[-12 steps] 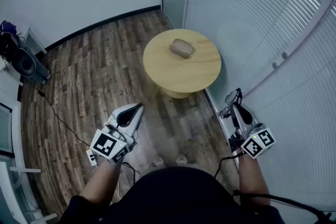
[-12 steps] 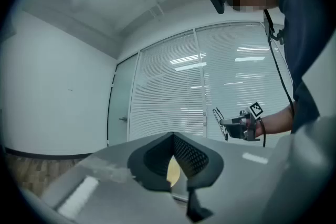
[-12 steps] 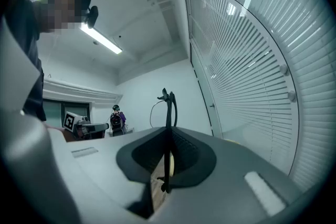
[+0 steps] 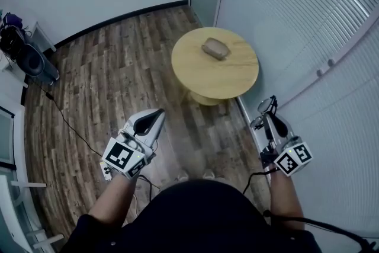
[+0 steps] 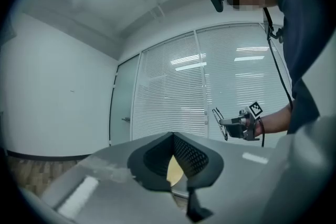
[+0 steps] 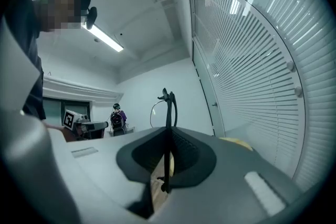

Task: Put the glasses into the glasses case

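Barely begun. Your left gripper (image 4: 157, 115), jaws together on nothing, hangs over the floor short of the round table (image 4: 195, 77). On the table lies the glasses case (image 4: 215, 48), apparently closed, though it's too small to be sure. Your right gripper (image 4: 270, 120) pinches the glasses (image 4: 264, 109), well apart from the case. Left to do: carry them over, open the case, insert. The glasses show edge-on; whether they're folded is unclear.

One table (image 4: 237, 77), one case (image 4: 215, 48), one glasses (image 4: 265, 111) (two grippers (image 4: 159, 113) (image 4: 267, 118)).

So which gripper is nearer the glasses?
Right. The right gripper is clamped on the glasses. The left gripper is well apart from them, off to their left in the head view.
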A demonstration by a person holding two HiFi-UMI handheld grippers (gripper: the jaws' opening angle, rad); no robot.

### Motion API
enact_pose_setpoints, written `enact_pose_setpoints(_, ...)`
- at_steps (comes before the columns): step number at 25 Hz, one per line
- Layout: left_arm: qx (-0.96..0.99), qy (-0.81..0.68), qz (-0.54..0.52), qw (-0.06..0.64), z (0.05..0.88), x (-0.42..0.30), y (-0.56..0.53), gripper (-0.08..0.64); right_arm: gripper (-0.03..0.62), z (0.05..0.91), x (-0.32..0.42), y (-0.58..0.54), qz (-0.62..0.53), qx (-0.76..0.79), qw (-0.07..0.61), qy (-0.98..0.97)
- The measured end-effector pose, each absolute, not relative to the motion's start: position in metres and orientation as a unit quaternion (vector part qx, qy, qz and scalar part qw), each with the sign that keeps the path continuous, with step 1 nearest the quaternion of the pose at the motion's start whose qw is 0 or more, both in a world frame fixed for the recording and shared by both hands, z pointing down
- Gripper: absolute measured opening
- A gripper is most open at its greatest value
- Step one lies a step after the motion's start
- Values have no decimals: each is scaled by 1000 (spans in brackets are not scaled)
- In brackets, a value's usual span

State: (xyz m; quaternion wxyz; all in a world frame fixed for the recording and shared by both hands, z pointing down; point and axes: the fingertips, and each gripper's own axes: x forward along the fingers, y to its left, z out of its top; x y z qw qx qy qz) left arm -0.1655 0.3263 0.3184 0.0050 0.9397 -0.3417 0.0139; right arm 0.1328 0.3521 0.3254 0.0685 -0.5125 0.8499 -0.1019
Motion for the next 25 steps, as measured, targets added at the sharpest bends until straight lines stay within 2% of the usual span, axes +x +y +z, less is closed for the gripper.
enact_pose_setpoints(4,943,-333,6,3,318,-185,324,2,31,320,107,350,-103,-510,91,849)
enact_pose_setpoints(11,943,-331,11,18,330,-206,308,2,31,331,84,333,-111,-518,72,845)
enact_pose_setpoints(16,931,-363,-25,13,318,-210,281,2,31,341,81,300,-125,-511,67,848)
enact_pose_setpoints(25,923,-384,-13,8,313,-190,213,2,31,345,104,215,-137,-508,88,846)
